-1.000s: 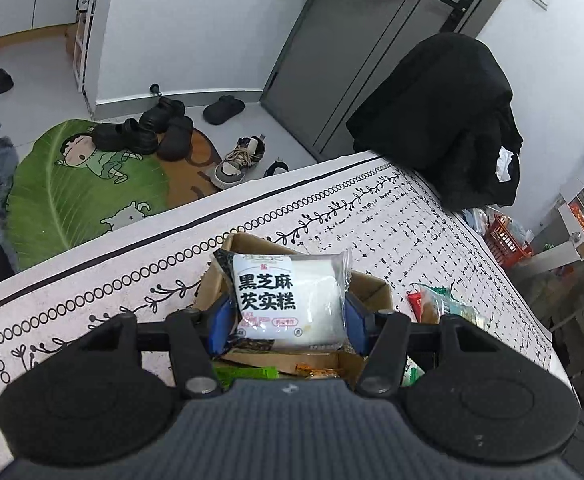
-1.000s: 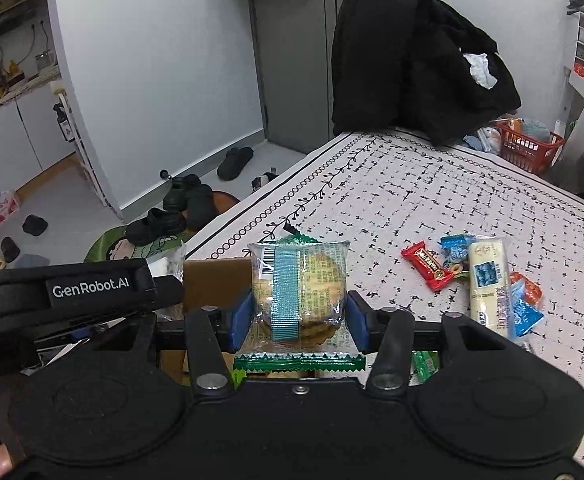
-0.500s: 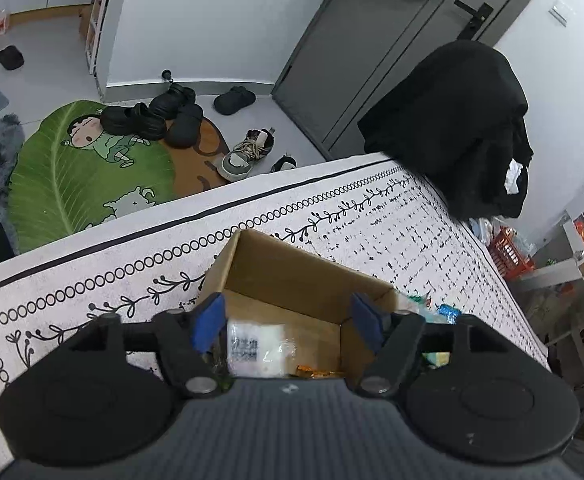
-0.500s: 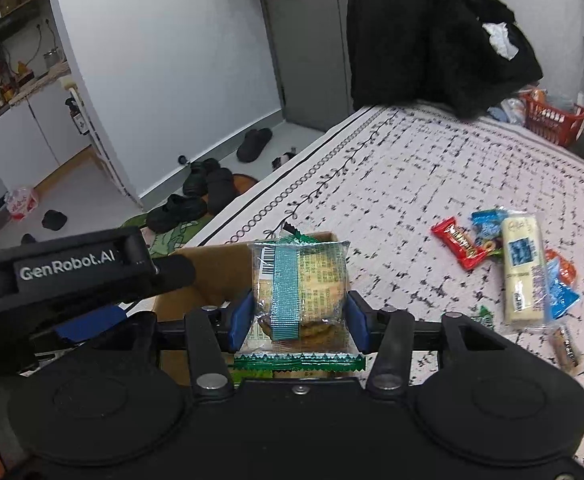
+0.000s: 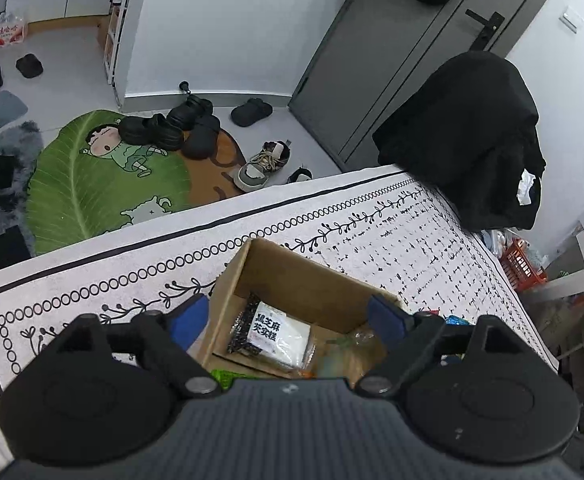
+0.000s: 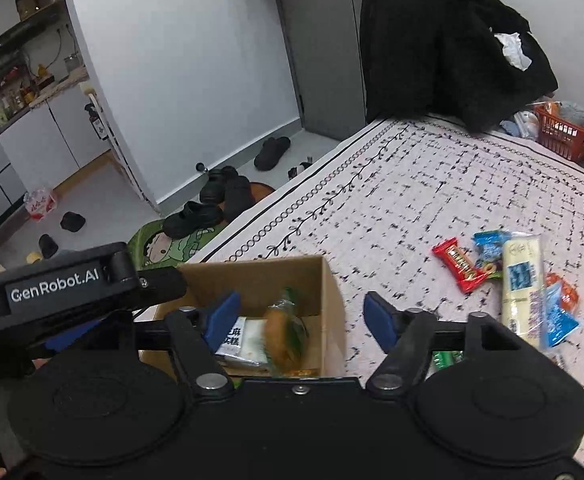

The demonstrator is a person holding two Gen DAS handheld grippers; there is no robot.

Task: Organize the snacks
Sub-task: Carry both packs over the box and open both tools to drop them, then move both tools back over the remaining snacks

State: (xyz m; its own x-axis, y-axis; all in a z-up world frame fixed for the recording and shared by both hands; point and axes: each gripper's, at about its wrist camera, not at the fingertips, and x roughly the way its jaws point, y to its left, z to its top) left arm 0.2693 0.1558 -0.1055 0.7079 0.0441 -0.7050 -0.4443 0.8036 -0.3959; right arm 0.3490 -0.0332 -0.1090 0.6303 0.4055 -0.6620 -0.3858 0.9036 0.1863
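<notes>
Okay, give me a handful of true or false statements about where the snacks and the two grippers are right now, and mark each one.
1. The right gripper is clamped on a biscuit packet. False: its jaws are open, and the biscuit packet is in the cardboard box.
2. The white sesame cake packet lies inside the cardboard box. True.
3. The left gripper is open with nothing between its fingers. True.
4. All the snacks are already boxed. False: a red candy bar and a long white packet, among others, lie on the tablecloth.
5. The box is closed. False: its top is open.
</notes>
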